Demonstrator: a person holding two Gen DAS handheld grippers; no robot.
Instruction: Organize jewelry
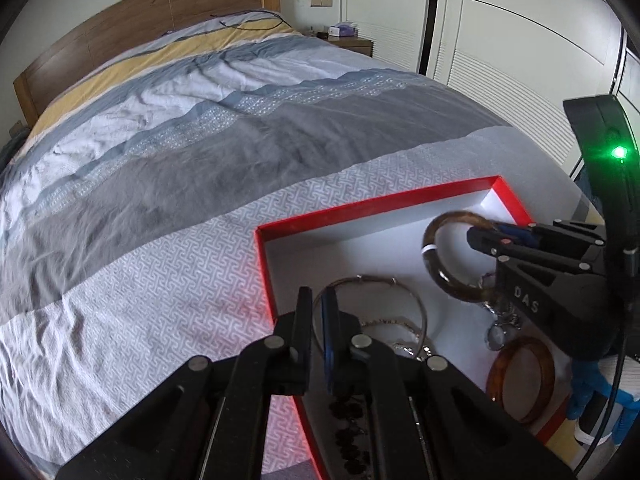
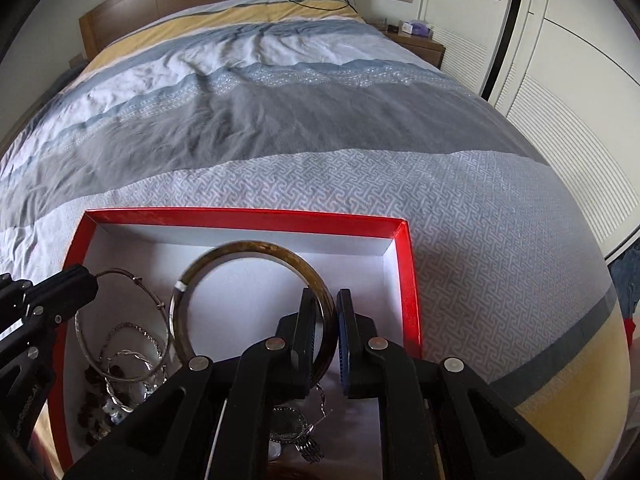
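A red box (image 1: 360,205) with a white inside (image 2: 248,216) lies on the bed and holds jewelry. My right gripper (image 2: 326,332) is shut on a brown bangle (image 2: 256,250) and holds it above the box floor; the bangle also shows in the left wrist view (image 1: 434,236). My left gripper (image 1: 316,324) is shut on a thin silver hoop bangle (image 1: 400,284) at its rim; the hoop also shows in the right wrist view (image 2: 120,276). Silver chains (image 2: 136,344), dark beads (image 1: 348,436) and an amber bangle (image 1: 520,380) lie in the box.
The box rests on a patterned grey, white and yellow quilt (image 1: 160,240) over a bed with a wooden headboard (image 1: 120,32). White wardrobe doors (image 2: 560,80) stand at the right. A nightstand (image 2: 420,44) is at the far right of the bed.
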